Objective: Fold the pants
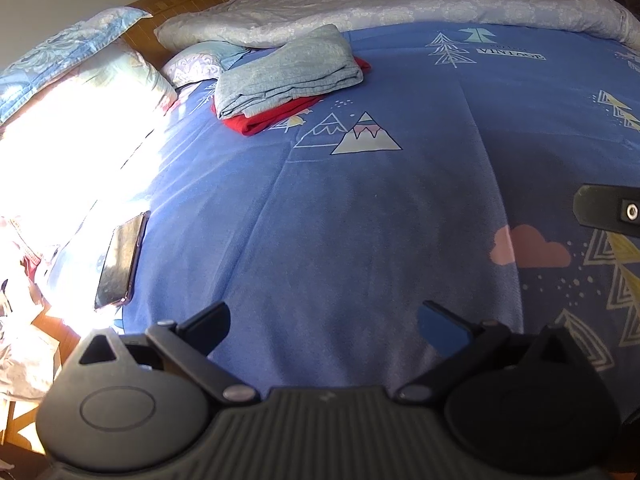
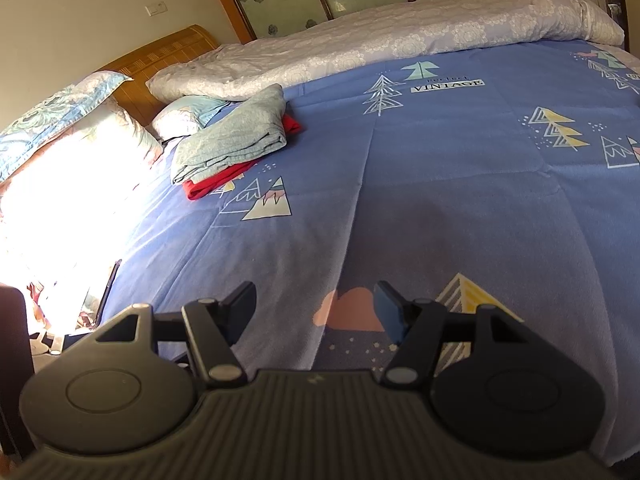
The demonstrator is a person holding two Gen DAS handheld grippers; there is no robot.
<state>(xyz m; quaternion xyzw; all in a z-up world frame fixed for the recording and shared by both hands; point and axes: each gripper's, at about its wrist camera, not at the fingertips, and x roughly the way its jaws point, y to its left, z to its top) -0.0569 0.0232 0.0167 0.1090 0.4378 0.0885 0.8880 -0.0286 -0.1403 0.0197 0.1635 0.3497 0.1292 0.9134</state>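
A folded light blue-grey garment [image 1: 288,70] [image 2: 236,136] lies on top of a folded red garment [image 1: 268,118] [image 2: 212,182] at the far left of the blue printed bedsheet [image 1: 360,208] [image 2: 440,208], near the pillows. My left gripper [image 1: 324,320] hovers open over bare sheet, far in front of the stack, with nothing between its fingers. Likewise open and holding nothing, my right gripper [image 2: 316,304] hangs above a pink cloud print. A black part of the right gripper [image 1: 608,210] pokes in at the right edge of the left wrist view.
A phone [image 1: 120,260] [image 2: 106,292] lies at the bed's left edge in bright sunlight. Pillows [image 1: 80,76] [image 2: 72,132] lean on the wooden headboard [image 1: 180,0] [image 2: 160,60]. A rolled white quilt [image 1: 400,8] [image 2: 400,40] runs along the far side. Clutter sits on the floor at left.
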